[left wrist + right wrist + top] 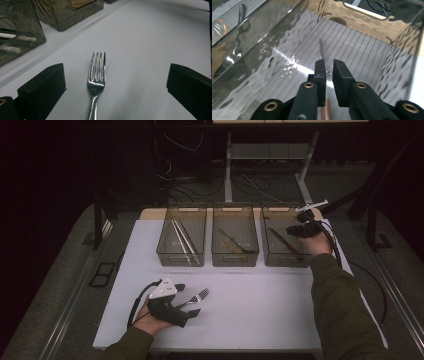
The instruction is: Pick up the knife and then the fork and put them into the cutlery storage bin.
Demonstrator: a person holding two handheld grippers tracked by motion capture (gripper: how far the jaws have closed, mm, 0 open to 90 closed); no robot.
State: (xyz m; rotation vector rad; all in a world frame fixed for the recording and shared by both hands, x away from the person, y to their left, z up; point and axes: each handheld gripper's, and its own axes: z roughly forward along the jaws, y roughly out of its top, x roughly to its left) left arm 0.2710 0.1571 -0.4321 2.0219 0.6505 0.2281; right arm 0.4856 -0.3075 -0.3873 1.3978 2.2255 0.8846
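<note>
A silver fork (199, 296) (97, 75) lies on the white table (260, 305) at the front left, tines pointing away. My left gripper (190, 299) (113, 72) rests low there, open wide, with the fork between its jaws and untouched. At the back right, my right gripper (300, 227) (329, 62) reaches down into the right clear bin (285, 261) (367, 22). A serrated knife (284, 241) (322, 48) with a brown handle lies on that bin's floor under the jaws. A narrow gap shows between the right jaws, which stand open with no grip on the knife.
Three clear bins stand in a row at the back of the table. The left bin (181, 254) holds long metal pieces; the middle bin (235, 257) holds a brown-handled utensil. Floor cables and table legs lie beyond the far edge.
</note>
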